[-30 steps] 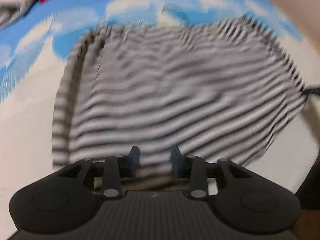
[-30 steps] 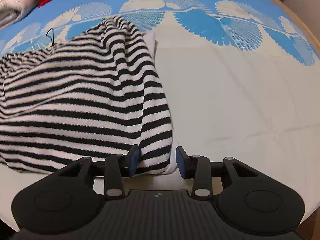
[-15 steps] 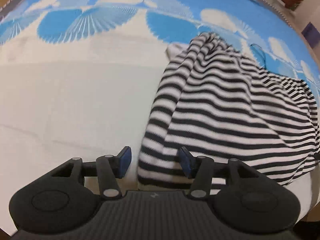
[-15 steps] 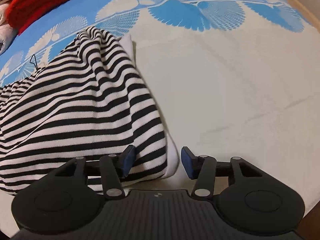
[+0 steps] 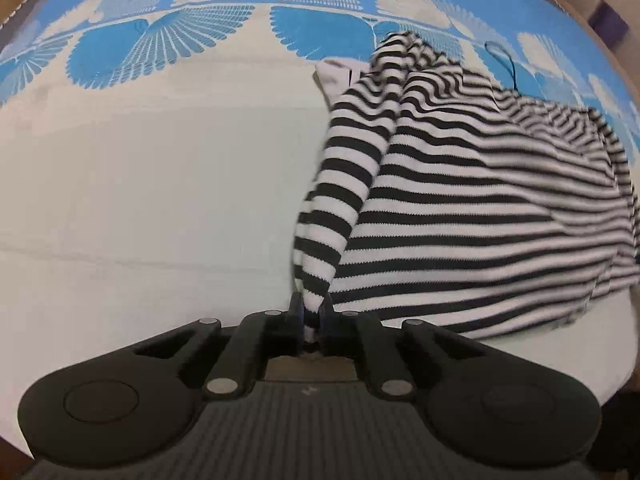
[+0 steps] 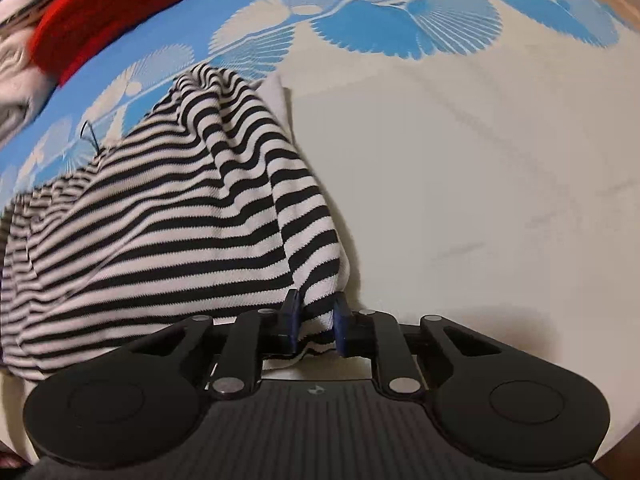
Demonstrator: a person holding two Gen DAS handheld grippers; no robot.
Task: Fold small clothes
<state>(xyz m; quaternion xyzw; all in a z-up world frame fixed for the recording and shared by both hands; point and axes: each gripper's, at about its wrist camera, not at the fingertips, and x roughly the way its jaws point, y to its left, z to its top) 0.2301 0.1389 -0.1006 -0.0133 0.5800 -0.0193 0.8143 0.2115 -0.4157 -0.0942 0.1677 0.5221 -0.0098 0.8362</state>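
Left wrist view: left gripper (image 5: 311,314) has just clamped onto a near corner of the black-and-white striped knit garment (image 5: 460,216), which lies on the cream bedspread with blue fan print (image 5: 160,180). Probably so it lifts evenly.

Right wrist view: right gripper (image 6: 315,322) has just pinched the garment's other near corner, well short of the red cloth (image 6: 116,12).

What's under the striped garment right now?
The striped garment lies on the cream and blue patterned cloth. A pale fabric corner pokes out beneath its far edge. Anything else under it is covered.
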